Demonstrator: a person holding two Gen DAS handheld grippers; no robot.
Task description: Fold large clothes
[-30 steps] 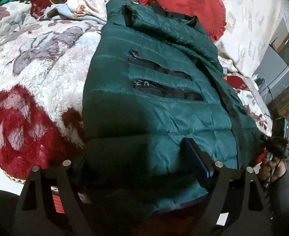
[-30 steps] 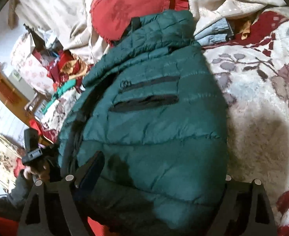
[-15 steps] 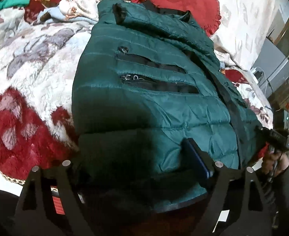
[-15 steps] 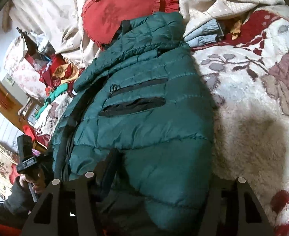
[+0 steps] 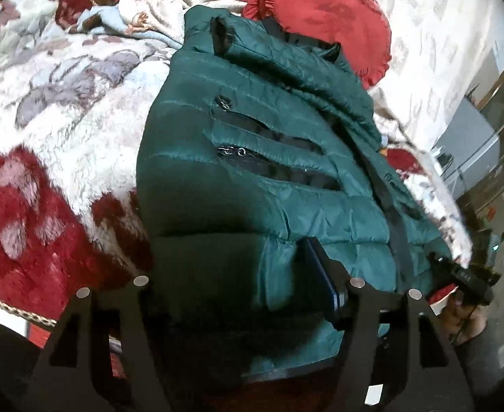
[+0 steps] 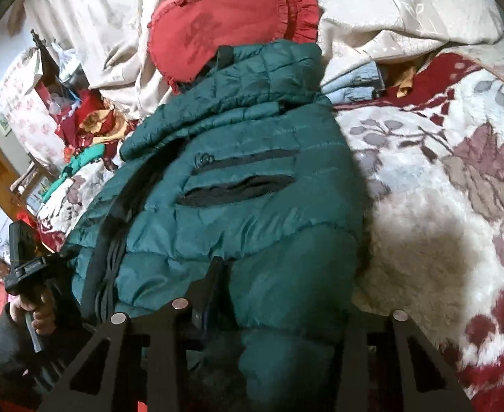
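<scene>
A dark green quilted puffer jacket (image 5: 252, 178) lies front up on a plush floral blanket, hood toward a red cushion, hem toward me; it also shows in the right wrist view (image 6: 252, 206). My left gripper (image 5: 238, 274) straddles the jacket's hem on its left side, jaws spread around the bunched fabric. My right gripper (image 6: 286, 295) straddles the hem on the right side, its jaws closing on the puffy fabric. Each gripper shows in the other's view, hand-held, at the far hem corner (image 5: 464, 274) (image 6: 25, 267).
The white, red and grey floral blanket (image 5: 46, 130) covers the bed. A red ruffled cushion (image 6: 224, 31) and a cream quilt (image 6: 389, 7) lie behind the hood. Loose clothes (image 6: 90, 130) pile at the far left. Furniture stands beside the bed (image 5: 468, 144).
The right gripper's jaws have narrowed around the jacket hem. Both grippers shifted slightly along the hem; the jacket has stayed flat on the blanket.
</scene>
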